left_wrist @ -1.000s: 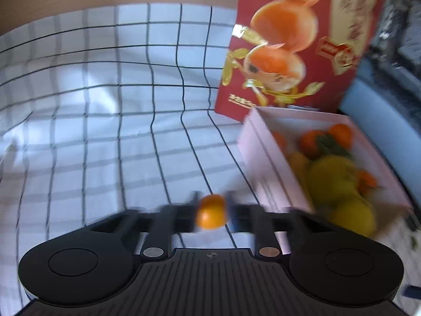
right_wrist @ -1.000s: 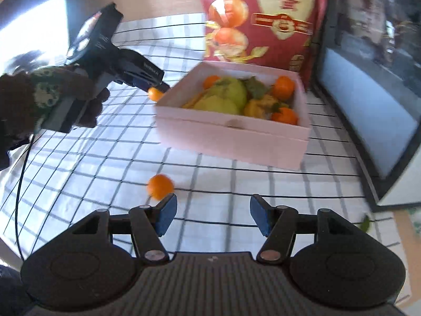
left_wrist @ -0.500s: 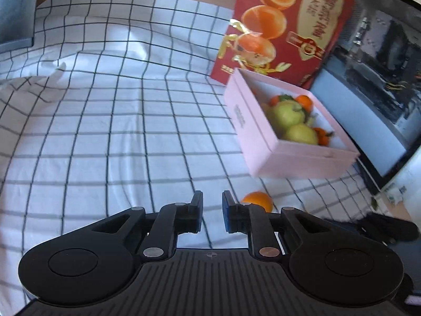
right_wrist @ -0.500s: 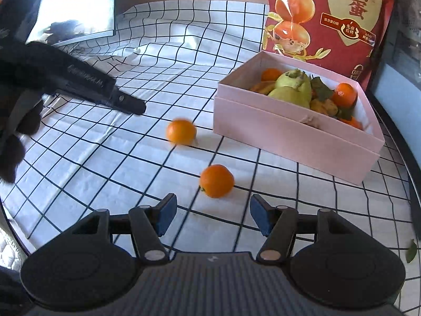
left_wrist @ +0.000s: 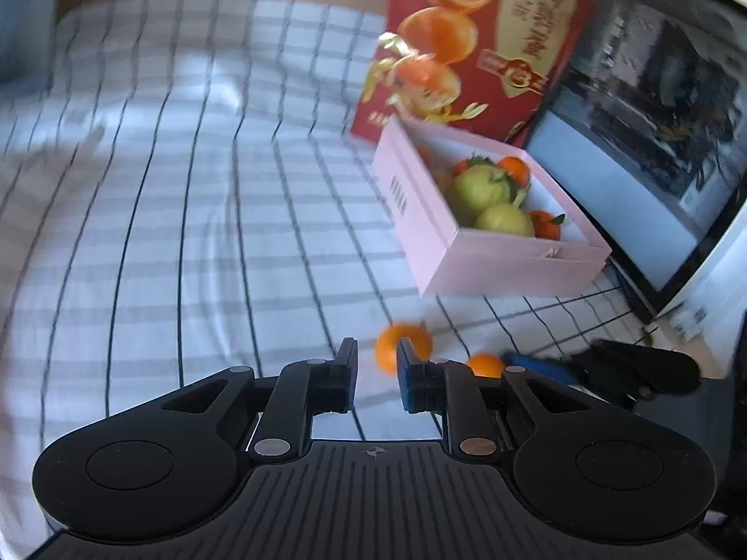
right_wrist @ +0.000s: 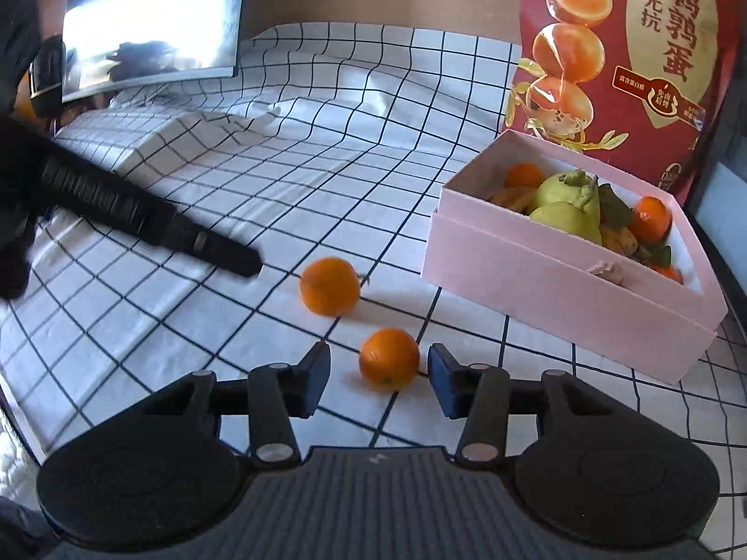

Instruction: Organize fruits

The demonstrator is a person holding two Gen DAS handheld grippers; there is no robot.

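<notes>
Two small oranges lie on the checked cloth in front of a pink box of pears and oranges. In the right wrist view my right gripper is open, its fingers on either side of the nearer orange, not touching it. The farther orange lies just beyond, close to the tip of the left gripper. In the left wrist view my left gripper is slightly open and empty. One orange sits just past its right finger, the other by the right gripper's blue tip. The box stands beyond.
A tall red snack bag stands behind the box. A dark monitor stands right of the box, and another screen at the far left. The cloth is rumpled in the middle.
The left gripper let go of its orange, which now lies on the cloth, and drew back. The right gripper moved in around the nearer orange.
</notes>
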